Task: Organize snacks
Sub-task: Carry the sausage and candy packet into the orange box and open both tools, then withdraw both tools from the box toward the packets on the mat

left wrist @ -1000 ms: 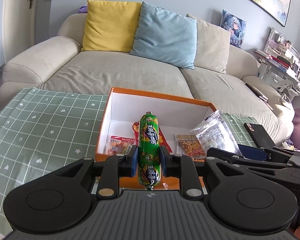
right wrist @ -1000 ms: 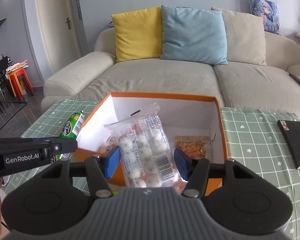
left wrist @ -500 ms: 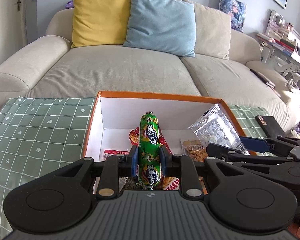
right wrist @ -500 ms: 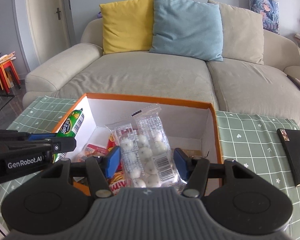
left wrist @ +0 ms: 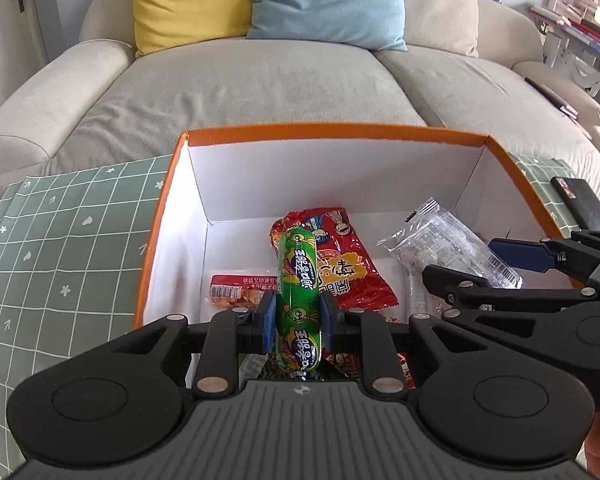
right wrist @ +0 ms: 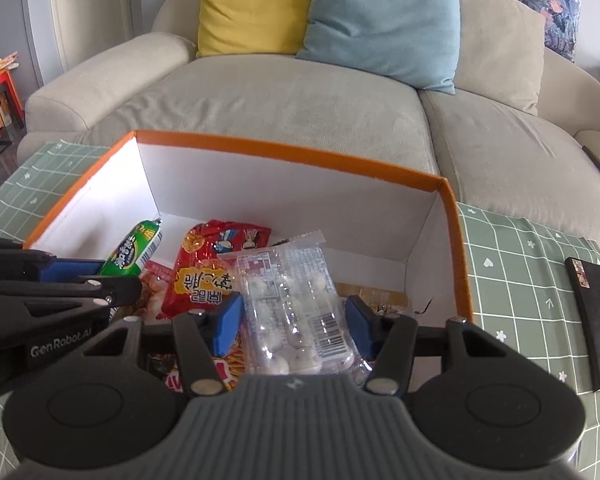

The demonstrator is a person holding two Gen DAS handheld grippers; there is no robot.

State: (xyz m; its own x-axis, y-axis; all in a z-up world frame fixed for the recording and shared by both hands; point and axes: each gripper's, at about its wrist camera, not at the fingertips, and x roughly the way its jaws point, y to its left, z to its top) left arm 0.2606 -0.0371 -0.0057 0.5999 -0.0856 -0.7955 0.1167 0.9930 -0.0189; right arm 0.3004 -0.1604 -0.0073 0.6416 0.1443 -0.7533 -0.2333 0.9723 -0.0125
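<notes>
Snacks fill the floor of an orange box (left wrist: pixel 162 216) with white inner walls, which sits on a green checked cloth (left wrist: pixel 72 240) in front of a beige sofa (left wrist: pixel 260 80).

Left gripper (left wrist: pixel 298 316) is clamped on a green sausage (left wrist: pixel 298 300); the blue pads (left wrist: pixel 269 320) press its 2 sides and it stands nearly upright between them, over the near part of the box. In the right view the same sausage (right wrist: pixel 134 250) shows tilted at the left, held by the left gripper (right wrist: pixel 116 272).

Right gripper (right wrist: pixel 294 320) holds a clear bag (right wrist: pixel 296 300) of white round sweets. Its blue pads (right wrist: pixel 230 322) sit at the bag's 2 edges, with the jaws spread wide around it; whether they actually press it is hard to tell. In the left view the bag (left wrist: pixel 440 248) sticks out above the right side of the box, with the right gripper (left wrist: pixel 496 276) just beside it.

Inside the box, a red bag (left wrist: pixel 340 256) lies flat near the middle, a small red packet (left wrist: pixel 236 290) lies to its left, and an orange packet (right wrist: pixel 380 304) lies near the right wall. A black phone (right wrist: pixel 596 320) lies on the cloth to the right of the box. On the sofa, 1 yellow cushion (right wrist: pixel 256 4) leans beside 1 blue cushion (right wrist: pixel 384 20).
</notes>
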